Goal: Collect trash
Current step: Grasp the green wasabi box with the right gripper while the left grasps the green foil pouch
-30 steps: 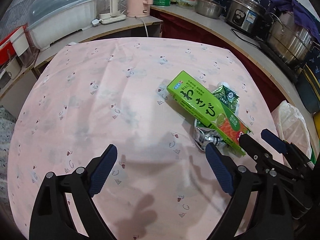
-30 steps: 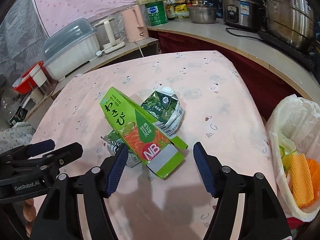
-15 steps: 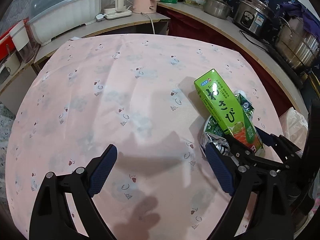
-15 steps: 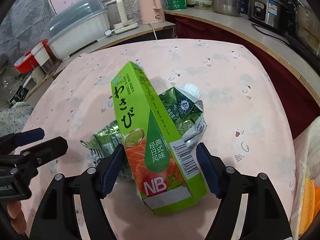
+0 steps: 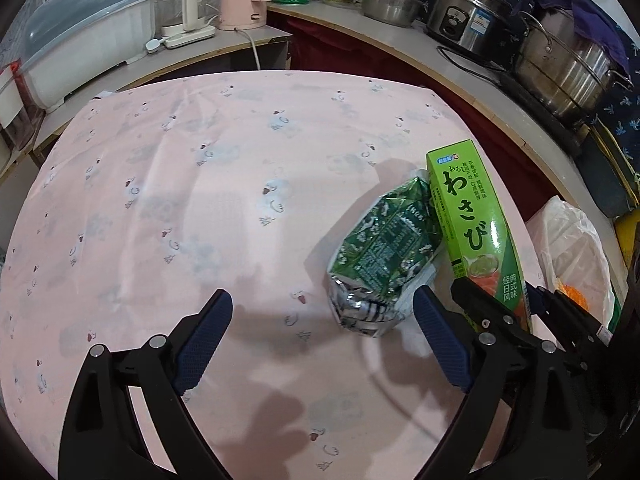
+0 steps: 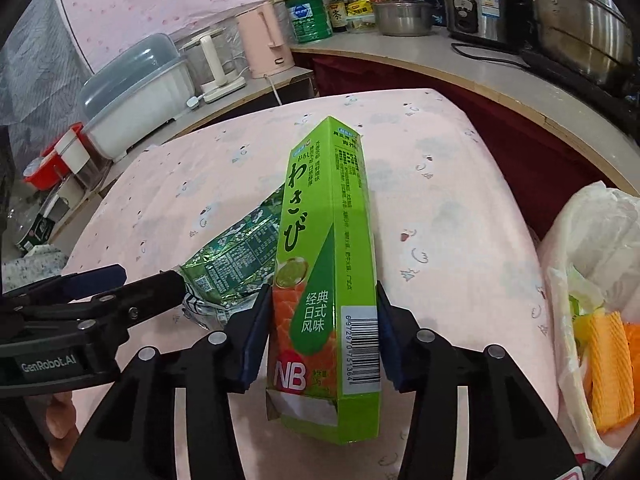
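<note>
A long green wasabi box stands between the pads of my right gripper, whose jaws are closing, and both pads touch its sides near the barcode end. In the left wrist view the same box rises at the right with the right gripper on its lower end. A crushed dark green carton lies on the pink tablecloth just left of the box. My left gripper is open with nothing in it, its right finger close to the carton's crumpled end.
A white trash bag holding yellow and orange scraps hangs at the table's right edge. Counters behind carry a pink kettle, a covered dish rack, and steel pots. A hand shows at the lower left.
The right gripper has come in around the green box and narrowed onto it. The box has swung to point straight away. The left gripper has moved nearer the crushed carton.
</note>
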A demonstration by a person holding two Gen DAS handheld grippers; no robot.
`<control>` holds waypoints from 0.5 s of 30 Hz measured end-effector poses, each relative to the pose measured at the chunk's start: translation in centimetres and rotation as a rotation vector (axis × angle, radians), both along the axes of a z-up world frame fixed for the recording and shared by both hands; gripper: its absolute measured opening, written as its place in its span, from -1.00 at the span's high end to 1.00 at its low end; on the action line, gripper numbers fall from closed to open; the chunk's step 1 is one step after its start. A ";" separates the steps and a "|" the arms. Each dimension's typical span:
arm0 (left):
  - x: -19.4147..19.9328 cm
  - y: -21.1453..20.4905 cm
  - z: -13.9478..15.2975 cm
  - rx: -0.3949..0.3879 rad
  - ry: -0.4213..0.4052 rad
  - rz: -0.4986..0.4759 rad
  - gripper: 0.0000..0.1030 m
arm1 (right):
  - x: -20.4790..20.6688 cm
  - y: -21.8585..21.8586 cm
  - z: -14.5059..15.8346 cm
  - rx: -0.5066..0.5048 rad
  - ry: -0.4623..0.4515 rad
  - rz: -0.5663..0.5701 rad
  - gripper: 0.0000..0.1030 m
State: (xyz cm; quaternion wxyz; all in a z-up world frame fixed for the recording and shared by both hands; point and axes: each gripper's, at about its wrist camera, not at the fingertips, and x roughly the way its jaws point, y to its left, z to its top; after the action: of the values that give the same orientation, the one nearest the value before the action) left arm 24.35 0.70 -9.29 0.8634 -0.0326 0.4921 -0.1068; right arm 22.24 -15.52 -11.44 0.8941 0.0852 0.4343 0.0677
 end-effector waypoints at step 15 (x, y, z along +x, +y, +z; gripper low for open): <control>2.4 -3.5 -2.9 0.002 0.066 -0.032 -0.01 | -1.5 -5.1 -0.6 0.043 0.025 -0.145 0.66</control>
State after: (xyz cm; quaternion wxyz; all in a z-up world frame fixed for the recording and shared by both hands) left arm 26.71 -2.79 -12.24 0.8448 -0.0271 0.5209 -0.1191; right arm 20.75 -20.64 -12.03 0.8892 0.1365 0.4365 0.0108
